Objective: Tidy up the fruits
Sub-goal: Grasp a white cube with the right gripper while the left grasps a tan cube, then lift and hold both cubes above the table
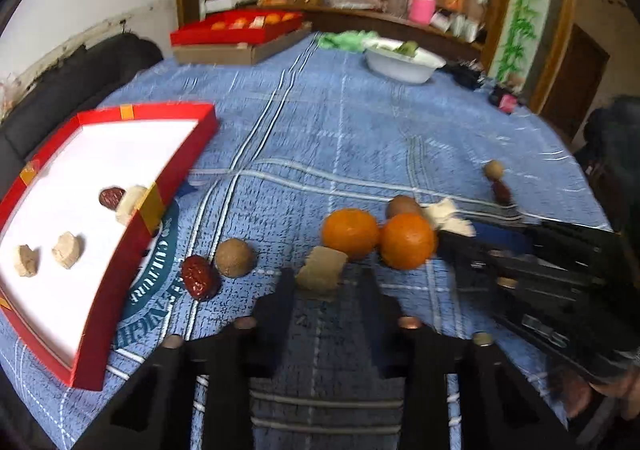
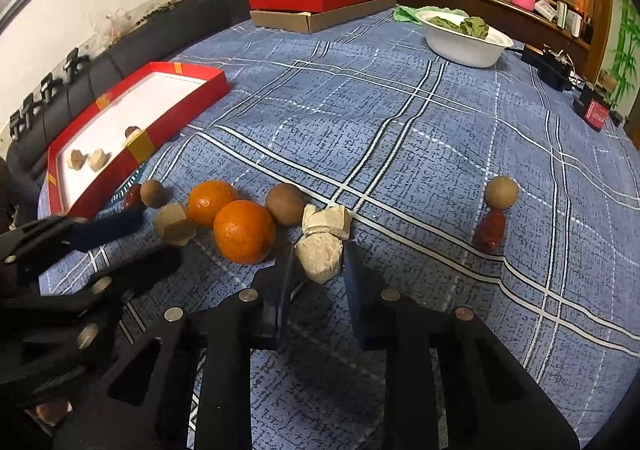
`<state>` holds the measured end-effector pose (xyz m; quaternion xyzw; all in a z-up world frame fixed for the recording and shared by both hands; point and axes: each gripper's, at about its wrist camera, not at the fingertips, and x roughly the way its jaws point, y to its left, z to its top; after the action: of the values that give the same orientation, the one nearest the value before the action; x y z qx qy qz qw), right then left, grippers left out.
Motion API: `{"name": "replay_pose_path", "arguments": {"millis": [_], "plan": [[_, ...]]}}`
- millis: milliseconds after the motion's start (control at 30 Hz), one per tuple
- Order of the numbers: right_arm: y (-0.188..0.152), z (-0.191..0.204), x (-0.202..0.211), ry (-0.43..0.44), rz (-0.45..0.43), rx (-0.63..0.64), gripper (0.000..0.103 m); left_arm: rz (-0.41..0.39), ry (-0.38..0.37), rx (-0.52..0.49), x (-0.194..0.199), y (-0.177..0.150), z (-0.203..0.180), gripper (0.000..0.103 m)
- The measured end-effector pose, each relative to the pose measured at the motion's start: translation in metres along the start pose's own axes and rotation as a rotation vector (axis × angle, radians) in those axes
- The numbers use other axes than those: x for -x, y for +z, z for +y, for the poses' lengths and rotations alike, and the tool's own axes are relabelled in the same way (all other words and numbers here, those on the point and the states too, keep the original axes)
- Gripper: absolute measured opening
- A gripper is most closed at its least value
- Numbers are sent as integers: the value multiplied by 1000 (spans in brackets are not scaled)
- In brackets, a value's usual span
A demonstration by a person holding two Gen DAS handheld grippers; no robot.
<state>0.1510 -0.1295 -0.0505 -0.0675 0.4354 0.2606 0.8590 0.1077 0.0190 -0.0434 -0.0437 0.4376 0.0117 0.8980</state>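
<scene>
Blue plaid tablecloth holds oranges beside both open grippers.

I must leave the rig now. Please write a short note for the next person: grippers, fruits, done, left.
Left gripper: open around a tan cake piece.
Right gripper: open around a pale cake piece, not lifted.
Red box: holds three pale pieces and one red date.
Left on the cloth: two oranges, brown round fruits, dates, more cake pieces.
</scene>
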Motion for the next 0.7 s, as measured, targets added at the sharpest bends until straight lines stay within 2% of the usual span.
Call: {"name": "replay_pose_path", "arguments": {"millis": [233,433,700], "plan": [[0,-6,4,-5,-15,-17,23,-3,11,22,0,-7,-1,20],[0,-5,6,-6,-14,-14,23,-7,-14,42,13,-24,1,20],[-11,12,30,-25,-28,12,23,-45,-26,70,27,-33,9,20]]}}
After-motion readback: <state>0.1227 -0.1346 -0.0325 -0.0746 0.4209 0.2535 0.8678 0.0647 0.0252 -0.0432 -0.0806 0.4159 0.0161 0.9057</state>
